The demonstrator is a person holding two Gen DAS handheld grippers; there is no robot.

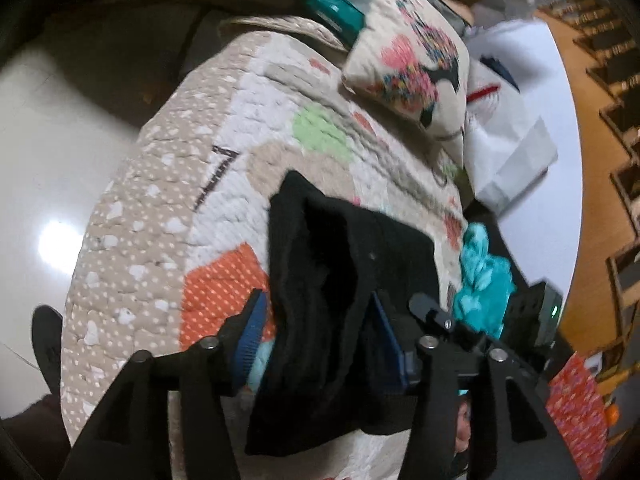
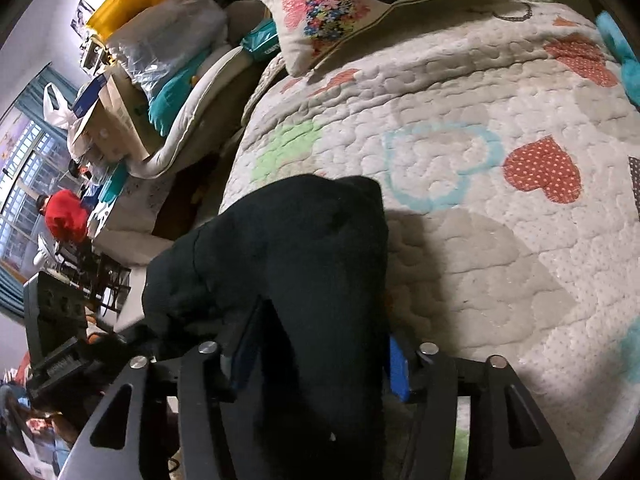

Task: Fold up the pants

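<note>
Pants bunched on quilt, between both tools' fingers; pillow behind, further along quilt.

— Of what cloth are the pants made?
— A matt black fleece, soft and slightly fuzzy, is seen. The quilt beneath is stitched cotton-like cloth, puckered and dull.
— And the left gripper?
— Matt black plastic arms are shown, with bright metal pins and ribbed blue pads. The same finish is seen on the right gripper.
— The floor?
— A smooth, glossy surface, in which a lamp is mirrored. The pillow is printed woven cloth; the bags are shiny clear plastic.
</note>
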